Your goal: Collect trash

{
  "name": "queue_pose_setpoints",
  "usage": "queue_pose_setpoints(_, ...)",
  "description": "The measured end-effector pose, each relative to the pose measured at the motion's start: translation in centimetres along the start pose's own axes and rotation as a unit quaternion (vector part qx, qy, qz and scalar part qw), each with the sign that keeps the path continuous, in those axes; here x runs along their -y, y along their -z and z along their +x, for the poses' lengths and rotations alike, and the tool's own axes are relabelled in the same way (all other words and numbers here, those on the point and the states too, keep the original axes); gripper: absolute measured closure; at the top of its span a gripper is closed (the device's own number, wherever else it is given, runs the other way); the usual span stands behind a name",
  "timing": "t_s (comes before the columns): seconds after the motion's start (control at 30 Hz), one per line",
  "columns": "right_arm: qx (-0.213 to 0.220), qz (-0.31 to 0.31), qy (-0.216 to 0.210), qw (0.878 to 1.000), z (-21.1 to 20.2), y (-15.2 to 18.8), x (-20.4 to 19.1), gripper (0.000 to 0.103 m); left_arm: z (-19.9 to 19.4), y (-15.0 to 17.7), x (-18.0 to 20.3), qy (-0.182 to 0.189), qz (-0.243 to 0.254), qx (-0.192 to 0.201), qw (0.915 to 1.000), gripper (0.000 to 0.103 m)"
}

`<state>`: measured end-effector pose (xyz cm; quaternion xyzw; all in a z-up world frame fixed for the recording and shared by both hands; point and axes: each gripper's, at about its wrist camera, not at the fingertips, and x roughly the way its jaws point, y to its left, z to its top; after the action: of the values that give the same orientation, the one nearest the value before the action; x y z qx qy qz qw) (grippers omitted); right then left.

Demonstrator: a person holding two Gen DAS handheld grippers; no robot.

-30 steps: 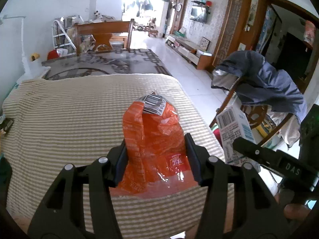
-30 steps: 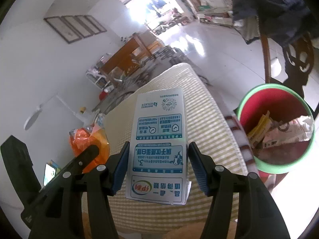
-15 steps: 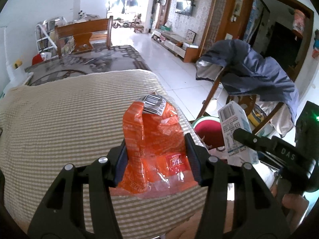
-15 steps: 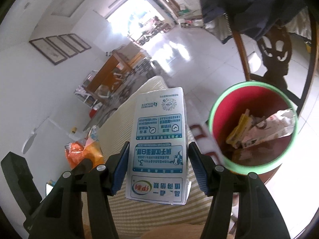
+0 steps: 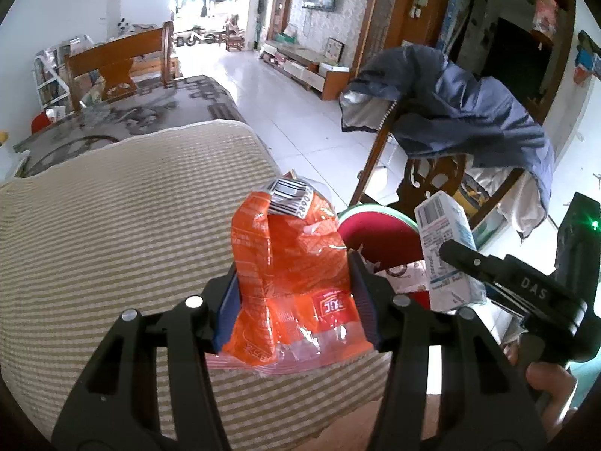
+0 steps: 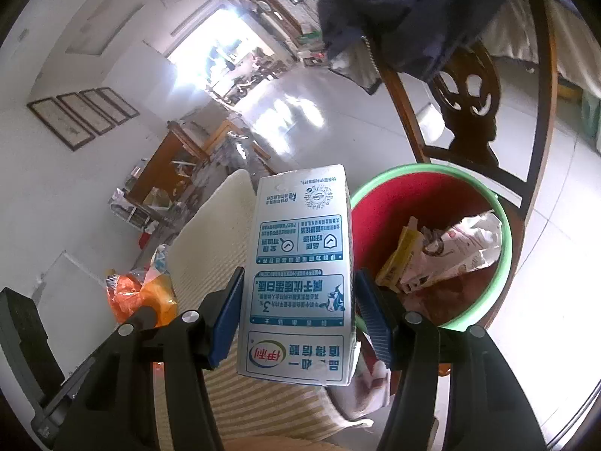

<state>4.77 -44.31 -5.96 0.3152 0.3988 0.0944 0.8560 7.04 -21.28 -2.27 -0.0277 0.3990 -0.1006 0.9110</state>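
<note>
Above the near edge of the striped table cloth (image 5: 112, 248), the left gripper (image 5: 293, 300) clamps a crumpled orange wrapper (image 5: 289, 274) between its blue pads, the barcode label at the wrapper's top. A second ago the whole cloth filled the left wrist view and the bin was hidden; now the cloth has slid to the left and the red bin (image 5: 379, 233) with its green rim shows just behind the wrapper. Beside it, the right gripper (image 6: 300, 315) grips a white and blue milk carton (image 6: 300, 274), printed side up and upside down — the pads press on both its sides. In the right wrist view the bin (image 6: 503, 248) sat off to the right edge a second ago; it now lies just beyond the carton and looks larger, with a yellow packet (image 6: 398, 259) and a crumpled white bag (image 6: 462, 248) inside. Behind it stands a wooden chair (image 6: 469, 112) draped with a dark blue jacket (image 5: 465, 109) — closer in both views than before. Neither grip has changed.
</note>
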Motion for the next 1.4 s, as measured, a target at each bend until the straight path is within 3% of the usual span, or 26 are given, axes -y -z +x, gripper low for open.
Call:
queue_pose_setpoints(0.6, 0.029, 0.055, 0.032, 0.998, 1.3, -2.9, 5.5, 0.042, 7.1, -3.6, 7.1, 0.087, 0.084, -0.043, 0.9917, 0.049)
queue_pose_setpoints(0.67, 0.031, 0.065, 0.031, 0.997, 1.4, -3.1, 5.9, 0.032, 7.2, -3.7, 7.6, 0.085, 0.096, -0.038, 0.991, 0.034)
queue_pose_setpoints(0.73, 0.032, 0.067, 0.035, 0.997, 1.4, -3.1, 6.1, 0.031, 6.9, -3.8, 7.7, 0.083, 0.099, -0.026, 0.9913, 0.023)
queue_pose_setpoints(0.83, 0.032, 0.066, 0.043, 0.996, 1.1, -2.9, 6.2, 0.031, 6.3, -3.8, 7.2, 0.081, 0.091, -0.017, 0.9924, 0.015)
queue_pose_setpoints(1.03, 0.04, 0.041, 0.058, 0.997, 0.1, -2.6, 4.4, 0.029, 3.9, -3.8, 4.3, 0.074, 0.058, 0.004, 0.9955, 0.006)
queue_pose_setpoints(1.23, 0.081, -0.077, 0.069, 0.991, -1.5, -2.0, -3.1, 0.019, -0.8, -3.2, -1.8, 0.026, 0.02, 0.062, 0.9975, 0.006)
queue_pose_setpoints(1.4, 0.108, -0.156, 0.024, 0.982, -2.0, -0.6, -10.1, 0.011, -4.1, -1.9, -8.4, -0.012, -0.022, 0.086, 0.996, 0.006)
